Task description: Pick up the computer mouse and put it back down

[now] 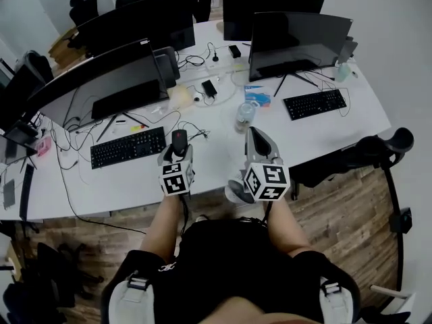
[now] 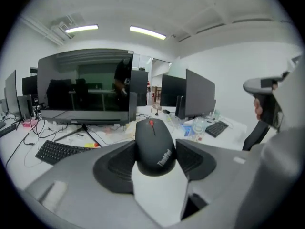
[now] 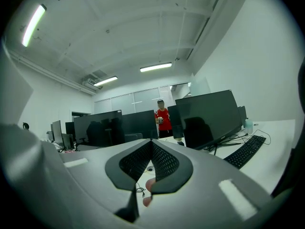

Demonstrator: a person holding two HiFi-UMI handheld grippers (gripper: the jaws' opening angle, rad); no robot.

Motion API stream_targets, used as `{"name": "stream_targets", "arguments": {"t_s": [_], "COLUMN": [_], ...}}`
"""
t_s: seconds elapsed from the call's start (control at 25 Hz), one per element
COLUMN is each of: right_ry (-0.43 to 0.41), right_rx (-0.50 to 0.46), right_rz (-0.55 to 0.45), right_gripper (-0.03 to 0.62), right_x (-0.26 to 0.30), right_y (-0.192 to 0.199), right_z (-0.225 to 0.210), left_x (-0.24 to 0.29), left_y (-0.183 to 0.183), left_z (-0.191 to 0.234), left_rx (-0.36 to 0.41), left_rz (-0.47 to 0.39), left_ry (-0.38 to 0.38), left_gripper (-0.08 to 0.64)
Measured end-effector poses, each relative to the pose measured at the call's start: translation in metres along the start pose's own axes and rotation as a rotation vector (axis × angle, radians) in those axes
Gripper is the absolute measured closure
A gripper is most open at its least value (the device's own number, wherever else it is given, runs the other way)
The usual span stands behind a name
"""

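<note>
A black computer mouse (image 1: 179,142) with a red scroll wheel sits between the jaws of my left gripper (image 1: 178,148), held up off the white desk (image 1: 216,171). In the left gripper view the mouse (image 2: 153,146) fills the gap, and both dark pads (image 2: 114,165) press on its sides. My right gripper (image 1: 260,139) hovers to the right of it over the desk's near edge. In the right gripper view its jaws (image 3: 151,144) meet at the tips with nothing between them.
One black keyboard (image 1: 128,147) lies left of the mouse, another (image 1: 314,104) at the right. Several monitors (image 1: 297,39) stand behind, with cables, a clear cup (image 1: 244,117) and a blue packet (image 1: 257,97) between them. An office chair (image 1: 378,148) stands right; a person in red (image 3: 163,120) stands far back.
</note>
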State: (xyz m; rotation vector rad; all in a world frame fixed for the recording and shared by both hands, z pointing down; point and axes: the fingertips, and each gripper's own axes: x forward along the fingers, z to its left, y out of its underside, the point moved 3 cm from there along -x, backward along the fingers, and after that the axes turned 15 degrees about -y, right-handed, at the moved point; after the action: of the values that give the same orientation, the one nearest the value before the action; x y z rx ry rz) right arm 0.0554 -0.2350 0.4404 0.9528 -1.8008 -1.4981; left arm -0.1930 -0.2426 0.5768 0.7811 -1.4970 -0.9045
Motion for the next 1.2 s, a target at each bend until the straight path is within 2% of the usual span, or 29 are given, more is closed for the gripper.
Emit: {"name": "stream_targets", "arguments": {"t_s": [0.36, 0.6, 0.84, 1.2], "right_ry": [-0.035, -0.056, -0.061, -0.017], "right_rx": [0.021, 0.026, 0.017, -0.017], "right_rz": [-0.026, -0.036, -0.040, -0.033], "right_gripper": [0.592, 0.592, 0.592, 0.592], "right_x": [0.004, 0.011, 0.016, 0.005], "right_y": [-0.001, -0.003, -0.004, -0.008], "right_z": [0.006, 0.010, 0.012, 0.003], "left_x": [-0.066, -0.094, -0.089, -0.051], "left_y": [-0.079, -0.108, -0.106, -0.061], "left_z": [0.012, 0.018, 0.019, 0.003], "left_rx": [-0.061, -0.079, -0.072, -0.057], "left_rz": [-0.211, -0.295, -0.287, -0.174], "left_ry": [-0.013, -0.029, -0.032, -0.005], "left_gripper": [0.247, 0.247, 0.247, 0.249]}}
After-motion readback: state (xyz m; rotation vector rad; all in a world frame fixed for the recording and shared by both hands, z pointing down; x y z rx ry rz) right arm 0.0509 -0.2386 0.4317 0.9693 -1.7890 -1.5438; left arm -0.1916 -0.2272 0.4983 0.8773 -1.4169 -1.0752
